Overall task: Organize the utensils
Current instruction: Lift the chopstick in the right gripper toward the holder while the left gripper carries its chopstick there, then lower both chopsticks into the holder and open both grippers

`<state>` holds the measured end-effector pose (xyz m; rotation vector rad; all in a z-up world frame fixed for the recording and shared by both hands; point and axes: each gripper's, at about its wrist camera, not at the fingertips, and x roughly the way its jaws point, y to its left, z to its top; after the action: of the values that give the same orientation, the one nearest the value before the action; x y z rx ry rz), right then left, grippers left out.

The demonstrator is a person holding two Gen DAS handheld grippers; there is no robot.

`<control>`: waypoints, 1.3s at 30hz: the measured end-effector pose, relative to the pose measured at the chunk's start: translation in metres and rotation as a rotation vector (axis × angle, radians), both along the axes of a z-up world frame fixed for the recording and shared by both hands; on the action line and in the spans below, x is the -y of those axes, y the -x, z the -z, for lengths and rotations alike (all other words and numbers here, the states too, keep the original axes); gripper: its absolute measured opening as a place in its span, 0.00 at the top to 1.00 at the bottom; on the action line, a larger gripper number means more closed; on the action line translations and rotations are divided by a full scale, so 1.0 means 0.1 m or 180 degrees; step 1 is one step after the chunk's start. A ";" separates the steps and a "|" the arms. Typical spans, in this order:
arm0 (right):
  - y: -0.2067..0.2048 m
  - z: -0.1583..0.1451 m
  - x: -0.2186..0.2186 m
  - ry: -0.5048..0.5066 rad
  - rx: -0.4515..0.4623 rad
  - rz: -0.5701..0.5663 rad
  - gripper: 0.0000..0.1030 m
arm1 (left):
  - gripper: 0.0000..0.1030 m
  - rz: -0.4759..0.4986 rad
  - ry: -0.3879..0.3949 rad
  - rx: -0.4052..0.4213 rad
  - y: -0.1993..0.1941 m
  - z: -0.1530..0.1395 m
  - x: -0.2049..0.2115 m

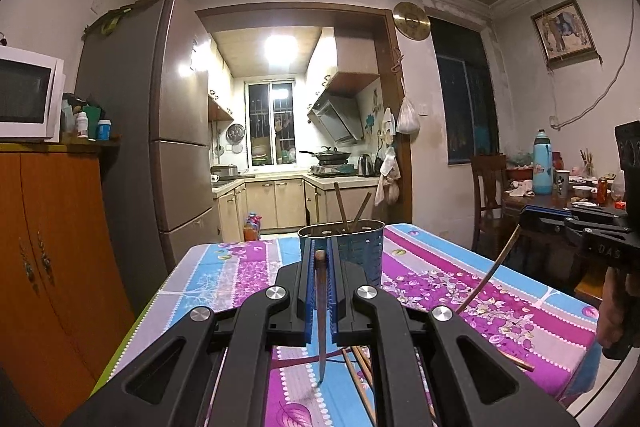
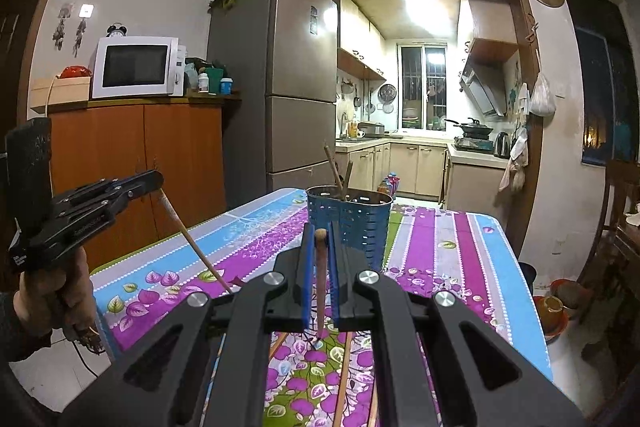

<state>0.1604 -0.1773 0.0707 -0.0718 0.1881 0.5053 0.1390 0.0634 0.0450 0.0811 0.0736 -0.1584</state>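
A blue perforated utensil holder (image 1: pixel 356 251) (image 2: pixel 352 223) stands at the far end of the flowered table (image 1: pixel 448 267) (image 2: pixel 440 247), with two chopsticks leaning in it. My left gripper (image 1: pixel 319 247) (image 2: pixel 157 182) is shut on a dark chopstick (image 1: pixel 321 323) (image 2: pixel 192 239) that hangs tip-down toward the cloth. The right gripper (image 2: pixel 320 231) (image 1: pixel 525 218) is shut on a lighter chopstick (image 2: pixel 321 291) (image 1: pixel 490 273), also hanging down. Both grippers hover over the table, short of the holder. Several loose chopsticks (image 1: pixel 360 367) (image 2: pixel 343 379) lie on the cloth beneath them.
A tall fridge (image 1: pixel 176 131) and an orange cabinet (image 1: pixel 60 247) with a microwave (image 2: pixel 136 67) stand to the left of the table. To the right are a wooden chair (image 1: pixel 490 195) and a second table crowded with dishes (image 1: pixel 576 191). The kitchen lies behind.
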 end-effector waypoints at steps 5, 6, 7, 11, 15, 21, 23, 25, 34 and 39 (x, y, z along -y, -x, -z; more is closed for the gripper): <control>-0.08 -0.08 -0.04 0.0037 0.0001 -0.0023 0.95 | 0.93 -0.0018 -0.0016 0.0006 -0.06 -0.02 0.01; -0.11 -0.11 -0.04 0.0047 0.0004 -0.0025 0.95 | 0.93 -0.0023 -0.0019 -0.0001 -0.08 -0.03 0.01; -0.13 -0.13 -0.05 0.0057 0.0006 -0.0025 0.95 | 0.93 -0.0021 -0.0018 -0.0010 -0.10 -0.04 0.00; -0.27 -0.25 -0.07 0.0109 -0.0029 -0.0023 0.95 | 0.93 -0.0036 -0.0007 -0.0083 -0.24 -0.11 -0.02; -0.50 -0.44 -0.06 0.0125 -0.0113 -0.0019 0.95 | 0.93 -0.0052 -0.0011 -0.0137 -0.43 -0.28 -0.07; -0.87 -0.75 -0.04 0.0145 -0.0235 0.0018 0.95 | 0.93 -0.0021 -0.0019 -0.0237 -0.84 -0.68 -0.10; -1.01 -0.89 -0.02 0.0127 -0.0270 0.0022 0.95 | 0.93 -0.0009 -0.0024 -0.0254 -0.96 -0.84 -0.10; -1.15 -1.07 0.01 0.0077 -0.0271 0.0041 0.95 | 0.93 -0.0002 -0.0005 -0.0258 -1.10 -1.05 -0.10; -1.64 -1.71 0.04 0.0080 -0.0197 0.0152 0.95 | 0.93 0.0045 0.0224 -0.0230 -1.62 -1.74 -0.16; -1.92 -1.91 0.00 0.0081 -0.0201 0.0200 0.95 | 0.93 0.0082 0.0345 -0.0231 -1.91 -2.03 -0.15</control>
<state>0.3526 -0.1776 0.2614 -0.0744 0.2579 0.4430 0.3305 0.0779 0.2477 -0.0318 0.1363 -0.1909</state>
